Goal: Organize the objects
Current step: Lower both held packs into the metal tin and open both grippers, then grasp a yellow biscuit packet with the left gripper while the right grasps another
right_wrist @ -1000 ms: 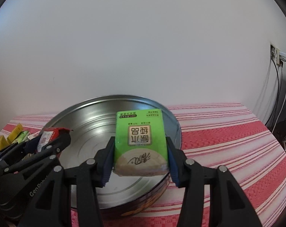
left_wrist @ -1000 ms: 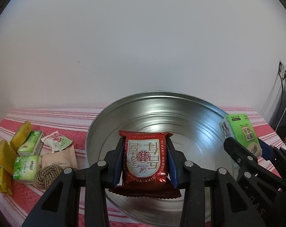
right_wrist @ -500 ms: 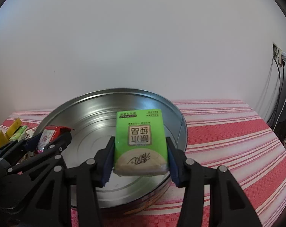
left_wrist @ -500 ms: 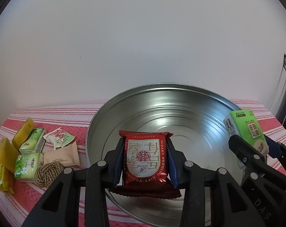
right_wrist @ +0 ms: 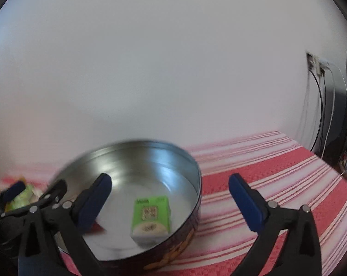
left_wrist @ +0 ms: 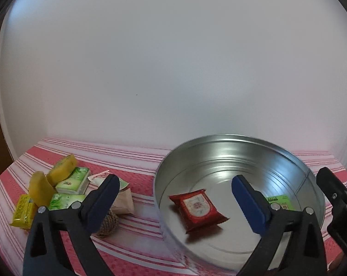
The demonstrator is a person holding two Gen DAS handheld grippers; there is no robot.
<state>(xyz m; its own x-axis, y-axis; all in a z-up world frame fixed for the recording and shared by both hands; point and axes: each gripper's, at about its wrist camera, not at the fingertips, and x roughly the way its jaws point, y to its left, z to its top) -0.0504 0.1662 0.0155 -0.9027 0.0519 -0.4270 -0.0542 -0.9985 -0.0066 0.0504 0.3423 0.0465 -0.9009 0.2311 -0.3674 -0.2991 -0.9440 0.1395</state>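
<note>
Currently, the red snack packet [left_wrist: 197, 208] is lying flat on the floor of the round metal tin [left_wrist: 219, 142], its face showing a pale label with a red emblem. The green tissue pack [right_wrist: 150, 216] is lying in the same tin, nearer the wall on the right side; white lettering and a pale oval are showing on its top. The left gripper [left_wrist: 173, 203] is hovering above the tin's near rim with its blue-padded jaws spread wide and holding nothing. The right gripper [right_wrist: 170, 201] is likewise standing wide open and empty, straddling the tin's right rim. The tin is resting on a red and white striped tablecloth [right_wrist: 277, 172] against a plain white wall [left_wrist: 173, 69]. Only the left wrist view is showing the cluster left of the tin: yellow packets [left_wrist: 39, 187], green tissue packs [left_wrist: 73, 181], a beige sachet [left_wrist: 123, 203] and a coil of twine [left_wrist: 109, 224], lying close together. Only the right wrist view, which is motion-blurred, is showing the wall socket [right_wrist: 313, 63] with cables [right_wrist: 320, 105] hanging down beside the table's far right edge.
</note>
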